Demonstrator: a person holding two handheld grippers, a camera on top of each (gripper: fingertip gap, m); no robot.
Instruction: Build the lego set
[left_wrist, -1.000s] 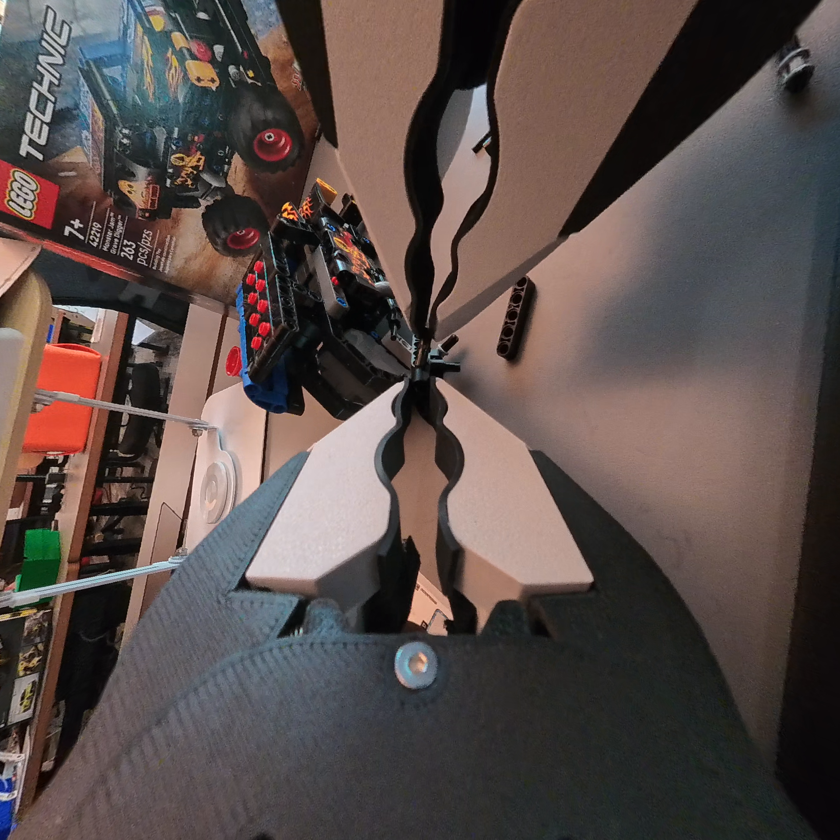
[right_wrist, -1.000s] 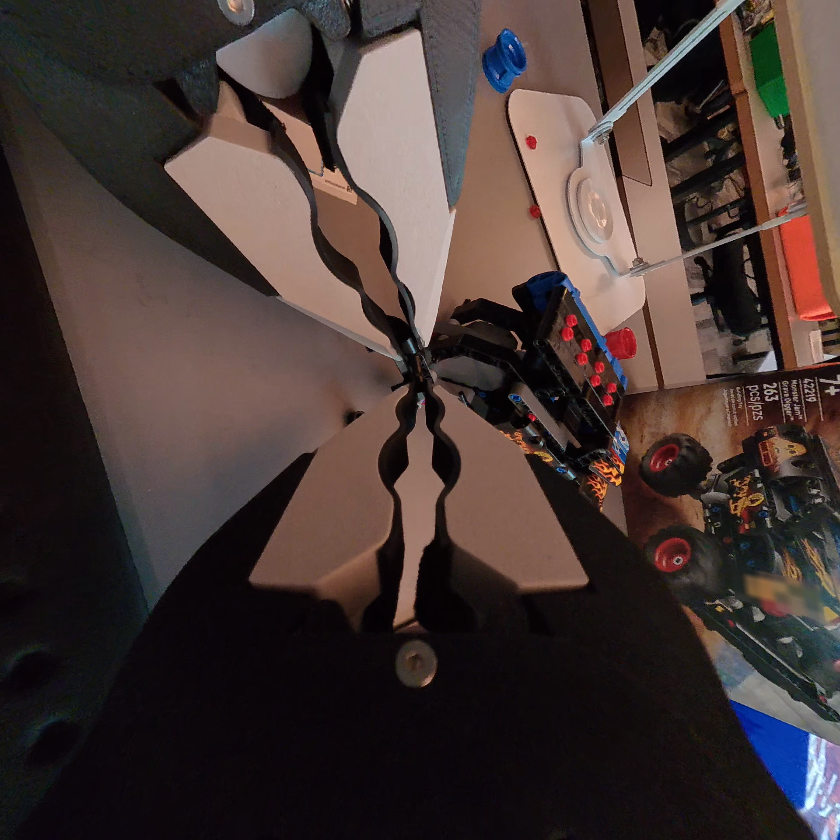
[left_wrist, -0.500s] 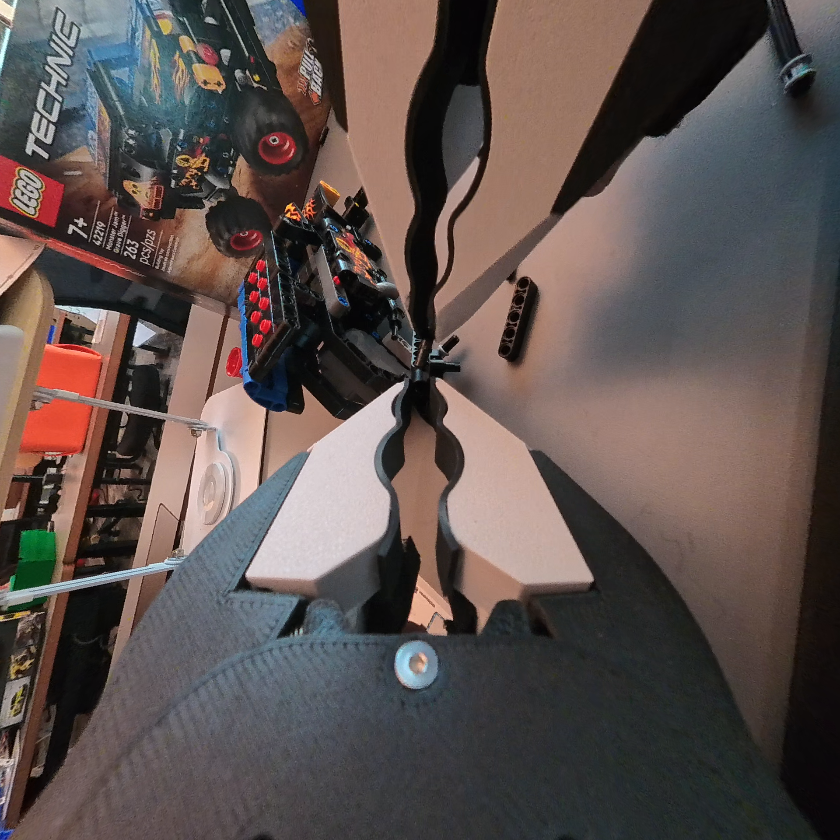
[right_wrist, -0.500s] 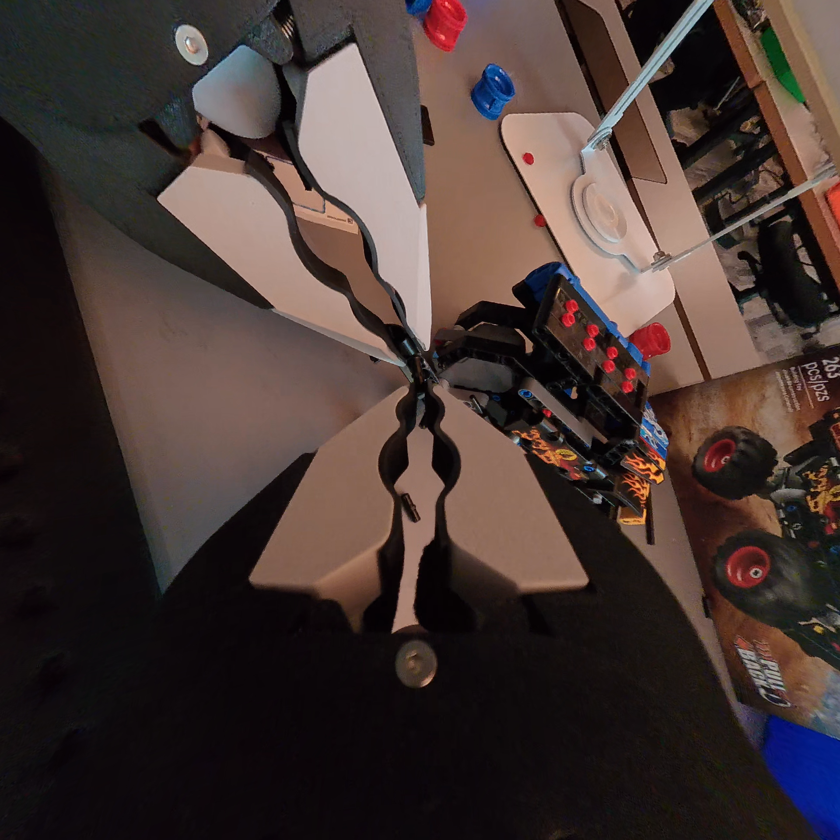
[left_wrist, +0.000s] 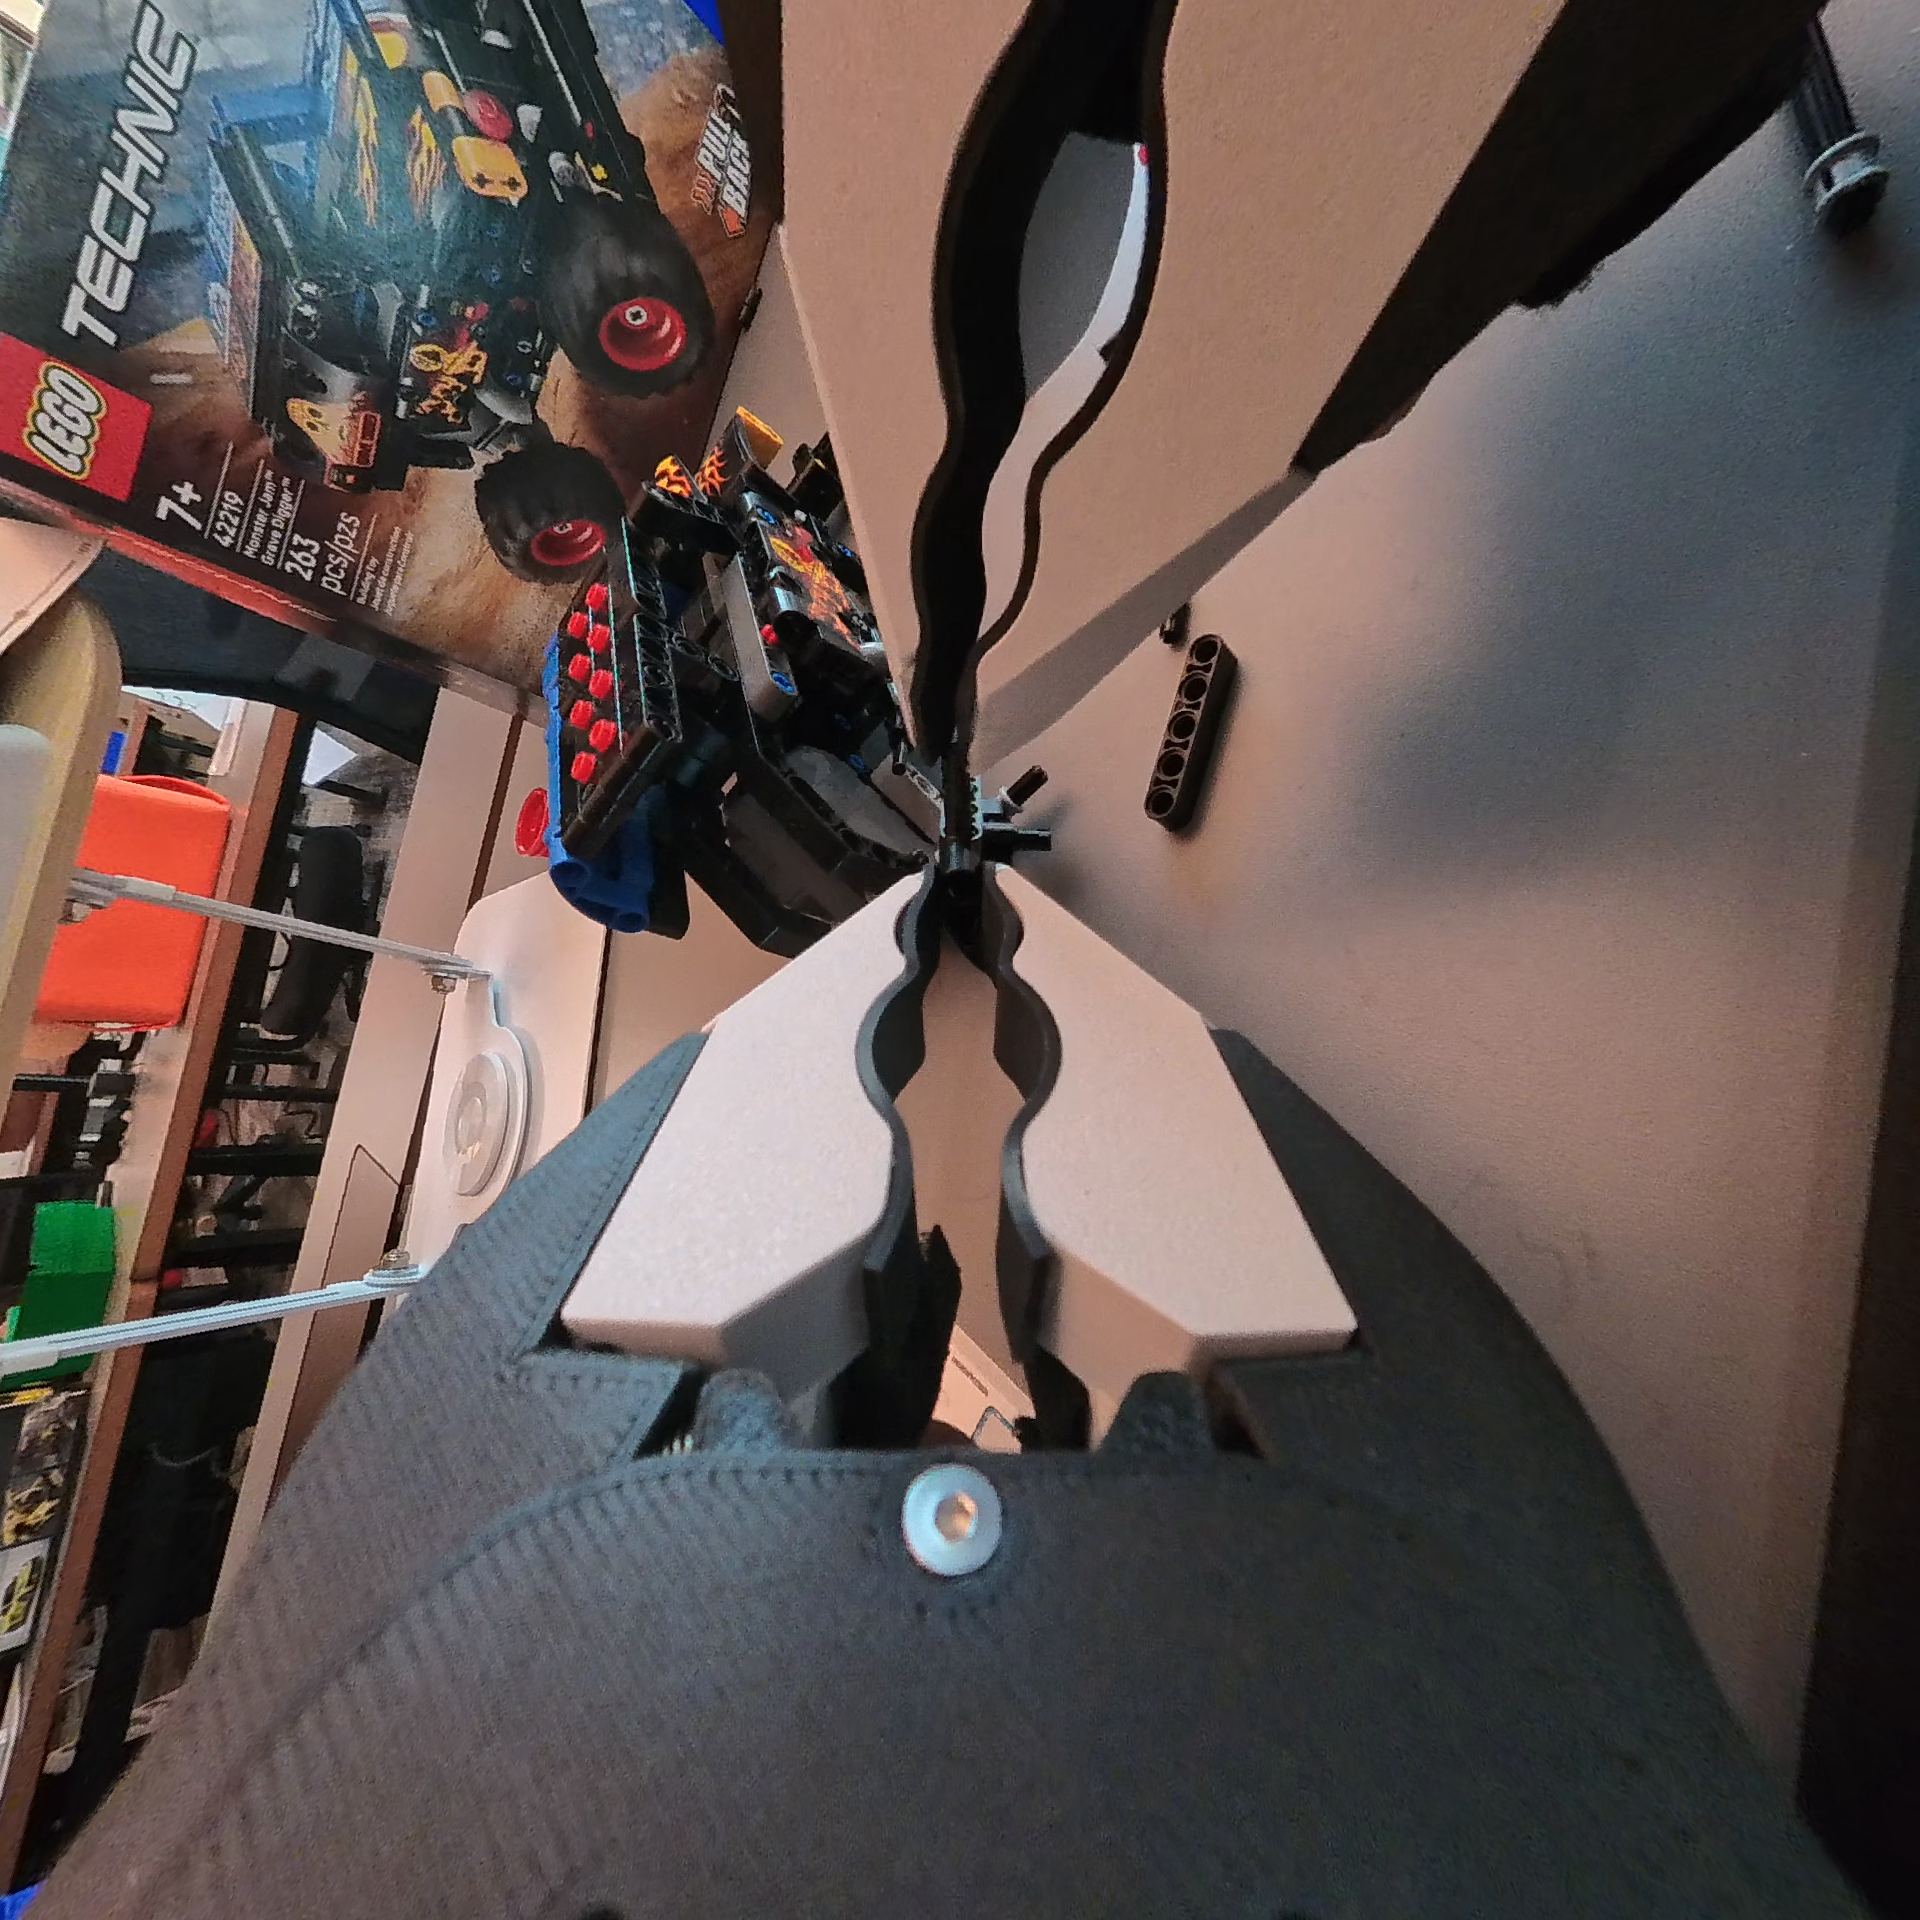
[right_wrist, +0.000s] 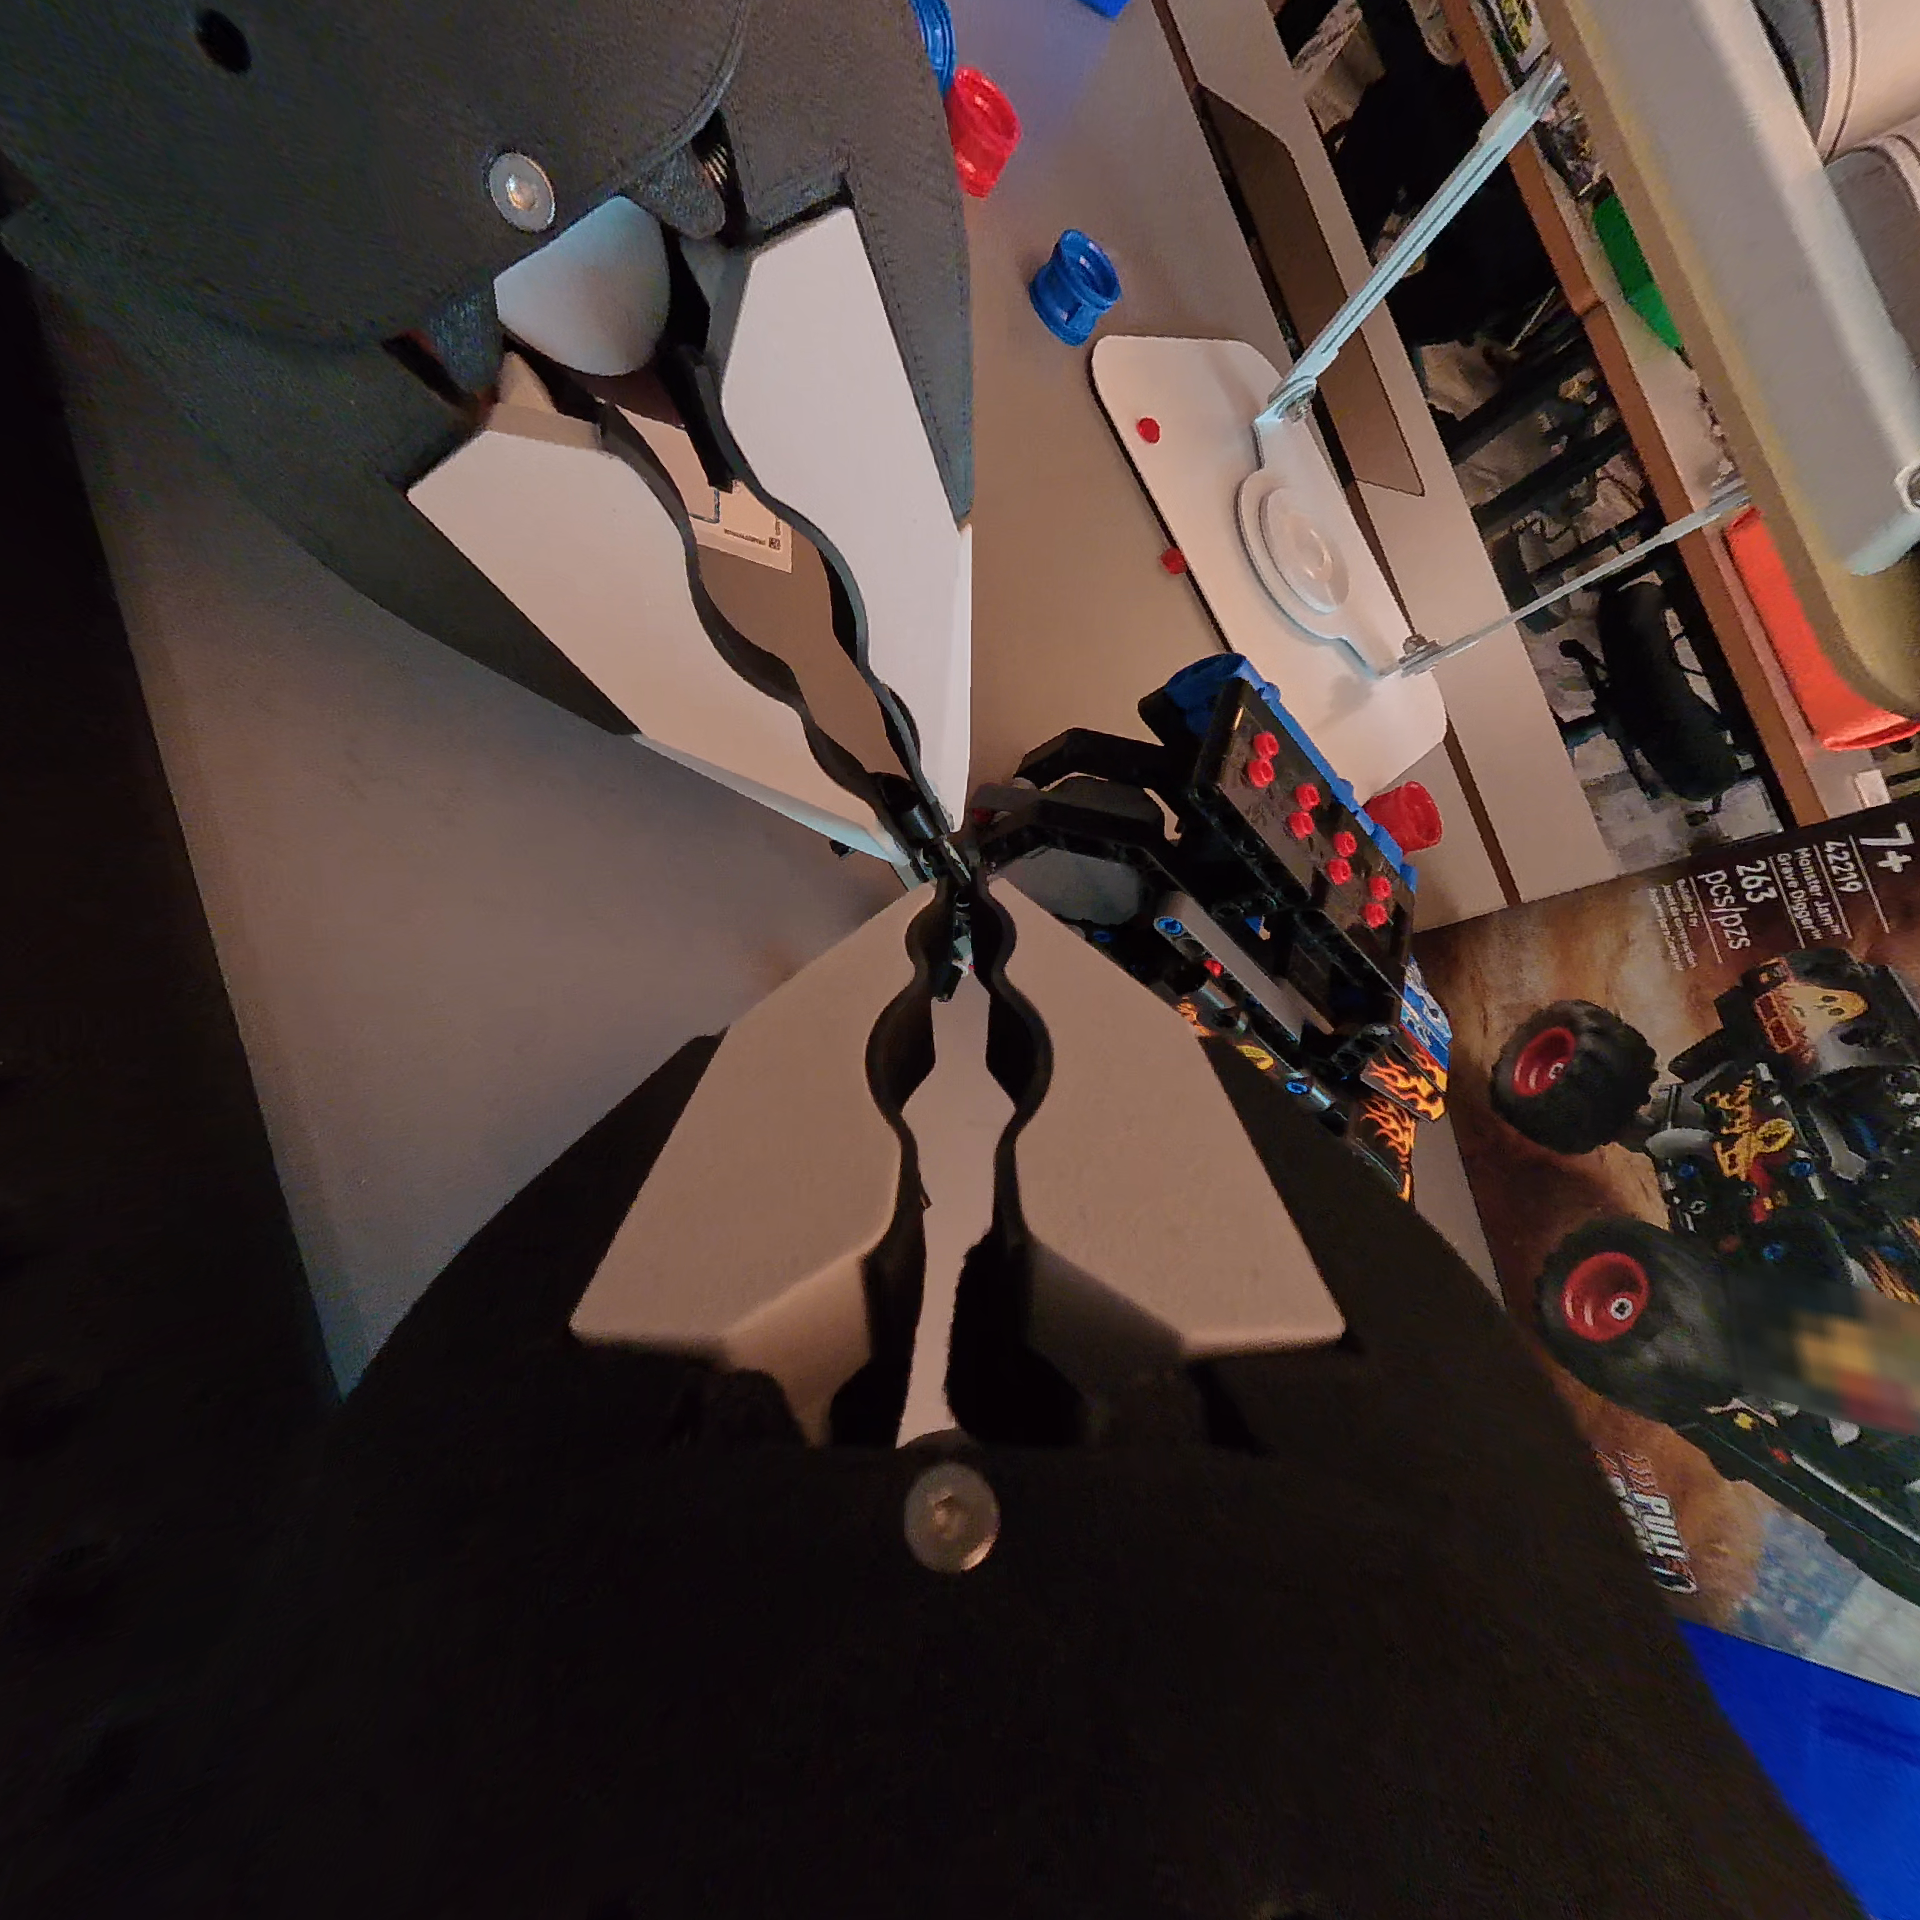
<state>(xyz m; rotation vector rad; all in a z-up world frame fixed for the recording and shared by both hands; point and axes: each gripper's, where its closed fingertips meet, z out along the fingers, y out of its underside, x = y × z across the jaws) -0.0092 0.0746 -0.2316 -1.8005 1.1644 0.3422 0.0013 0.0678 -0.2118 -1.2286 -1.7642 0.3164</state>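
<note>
- My left tool (left_wrist: 961, 873) and right tool (right_wrist: 951, 909) both pinch one small black piece (left_wrist: 982, 821), tip to tip.
- The truck (right_wrist: 1247, 883) has slid sideways in view; joining continues.

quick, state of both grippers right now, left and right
Left gripper: shut on a small black lego piece, tip to tip with the other.
Right gripper: shut on what seems the same black piece.
</note>
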